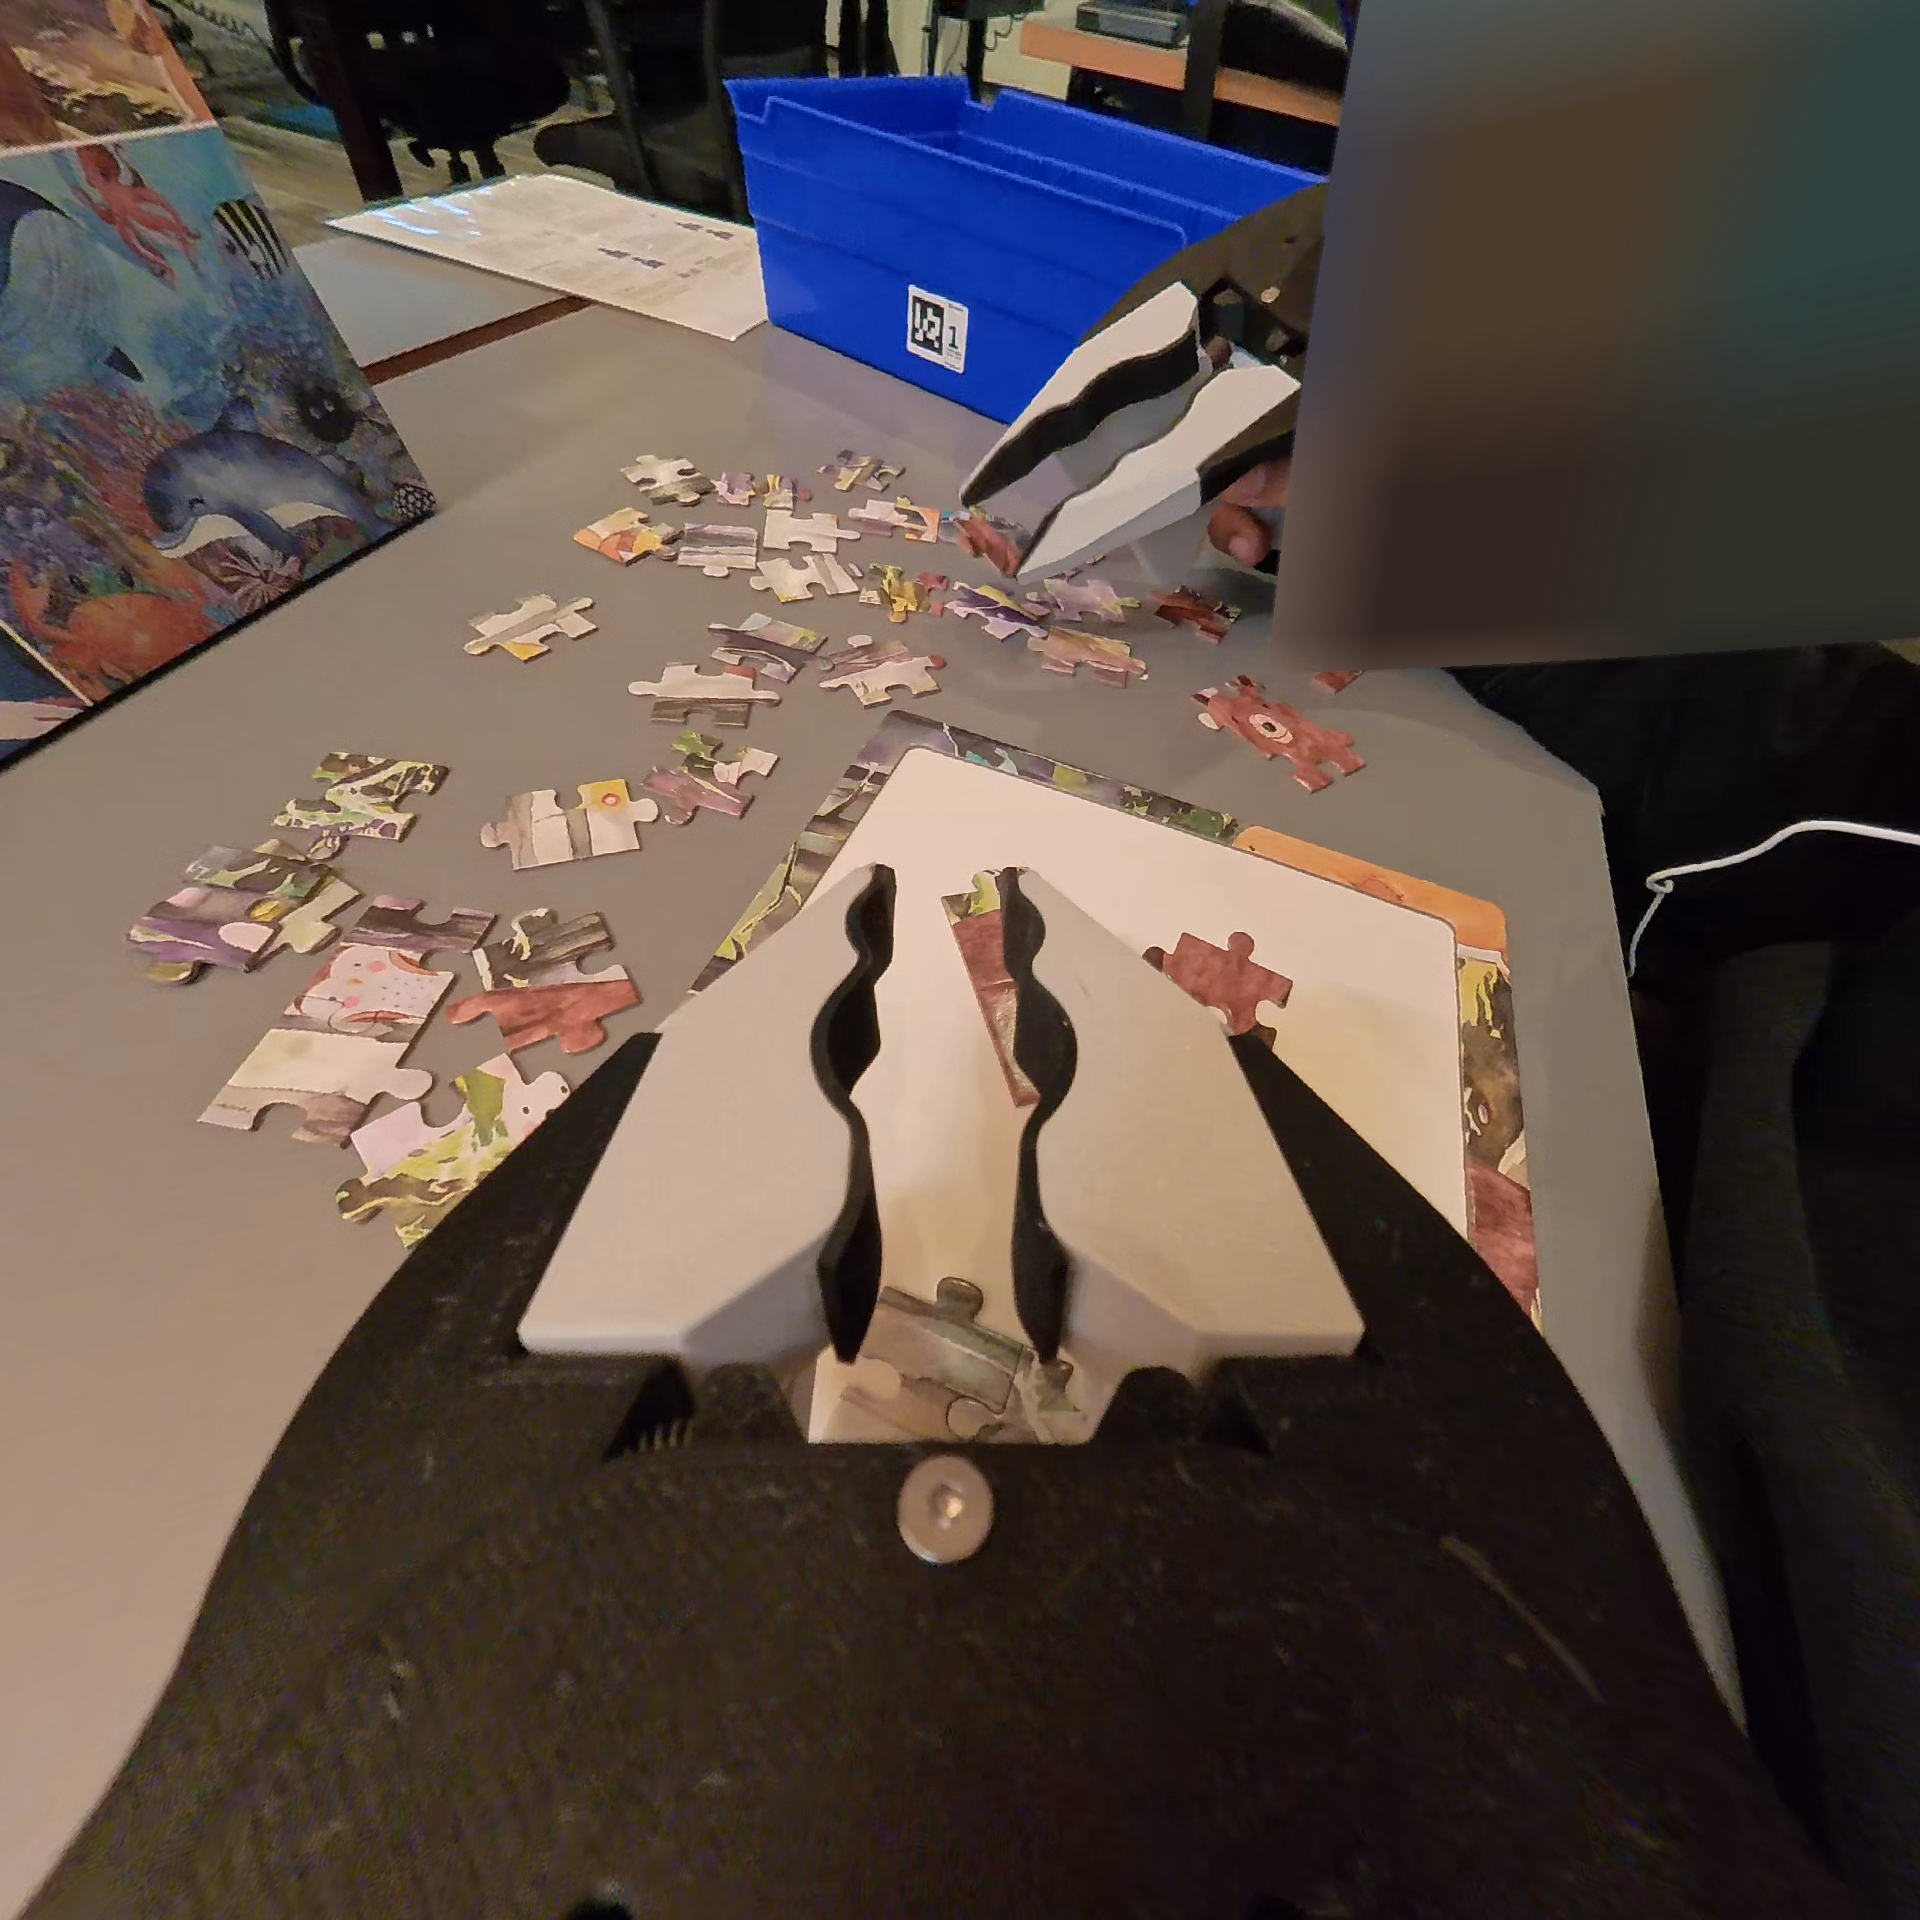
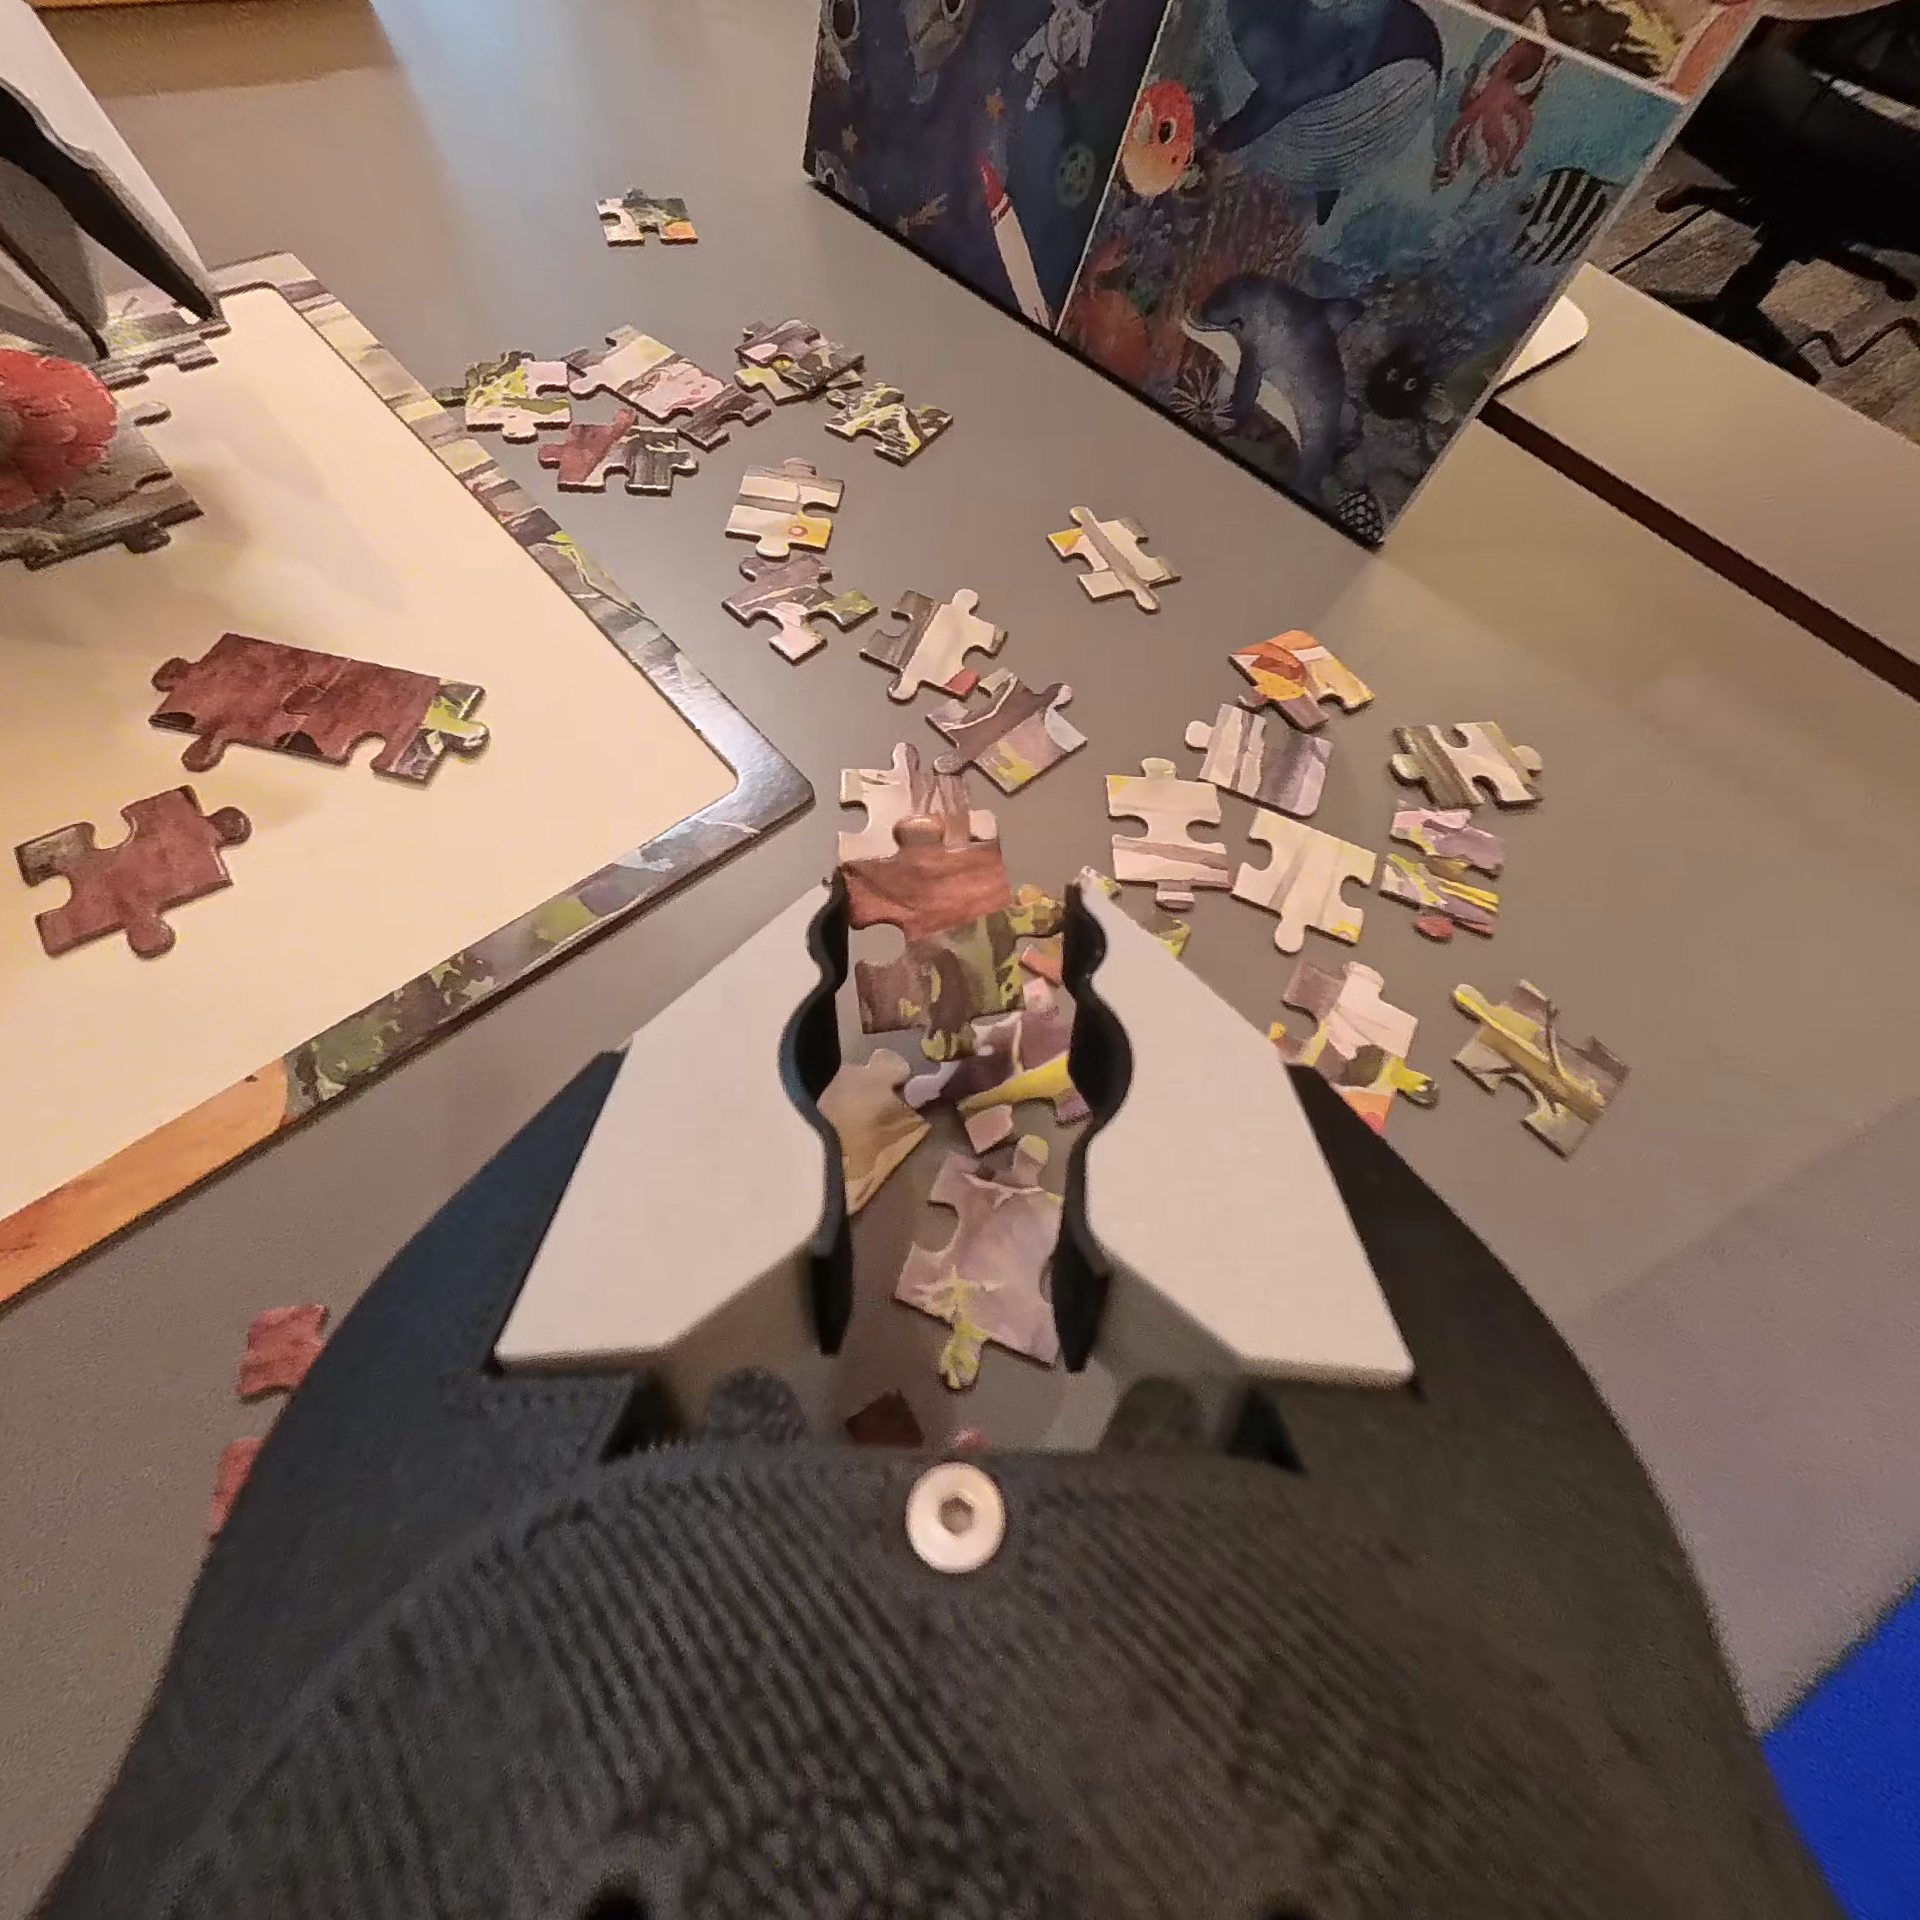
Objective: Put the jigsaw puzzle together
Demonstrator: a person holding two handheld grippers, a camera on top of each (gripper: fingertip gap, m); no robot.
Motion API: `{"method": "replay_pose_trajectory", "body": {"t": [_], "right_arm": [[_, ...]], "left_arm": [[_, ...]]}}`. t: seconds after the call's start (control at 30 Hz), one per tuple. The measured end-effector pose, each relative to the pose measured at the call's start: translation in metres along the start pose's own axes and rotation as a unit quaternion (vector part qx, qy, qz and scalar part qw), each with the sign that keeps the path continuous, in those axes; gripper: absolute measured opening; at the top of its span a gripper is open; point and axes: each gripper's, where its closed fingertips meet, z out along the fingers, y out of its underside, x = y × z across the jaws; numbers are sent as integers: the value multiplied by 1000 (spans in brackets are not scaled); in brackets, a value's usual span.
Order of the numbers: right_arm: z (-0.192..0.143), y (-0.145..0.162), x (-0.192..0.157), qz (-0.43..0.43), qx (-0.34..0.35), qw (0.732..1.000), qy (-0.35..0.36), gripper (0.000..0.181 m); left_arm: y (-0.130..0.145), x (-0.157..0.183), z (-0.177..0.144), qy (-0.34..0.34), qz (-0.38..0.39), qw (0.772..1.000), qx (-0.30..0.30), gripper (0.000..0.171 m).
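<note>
1. Your right gripper (image 2: 948,902) pinches a brown-and-green cardboard jigsaw piece (image 2: 928,940) by its edges, above the loose pieces (image 2: 1299,831) on the grey table (image 2: 1714,1039).
2. Your left gripper (image 1: 948,883) hovers unclenched, empty, over the white puzzle tray (image 1: 1195,862).
3. It's light, thin, bendy; grip gently, opposite edges, avoiding tabs.

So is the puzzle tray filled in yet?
Mostly empty. The tray shows bare cream board, with only a few brown pieces lying inside.

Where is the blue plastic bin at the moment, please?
In the left wrist view the blue bin stands at the table's far edge, behind the loose puzzle pieces, right of a printed sheet and beside the right gripper.
</note>
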Motion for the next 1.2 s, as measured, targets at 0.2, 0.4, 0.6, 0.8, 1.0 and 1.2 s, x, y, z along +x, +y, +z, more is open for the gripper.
{"method": "replay_pose_trajectory", "body": {"t": [0.2, 0.4, 0.6, 0.8, 1.0, 1.2], "right_arm": [[4, 1, -19, -13, -5, 999, -47, 39], [12, 14, -40, -19, -42, 994, -102, 40], [15, 17, -44, -23, -54, 992, -107, 40], [16, 19, -45, -25, -60, 992, -110, 40], [17, 21, -45, -30, -67, 992, -104, 42], [11, 5, -44, -25, -20, 994, -104, 47]], "left_arm": [[1, 0, 0, 0, 1, 1000, -2, 19], [1, 0, 1, 0, 1, 1000, -2, 19], [0, 0, 0, 2, -5, 1000, 1, 20], [0, 1, 1, 4, -7, 1000, 0, 21], [0, 1, 1, 4, -7, 1000, 0, 21], [0, 1, 0, 4, -7, 1000, 0, 21]]}}
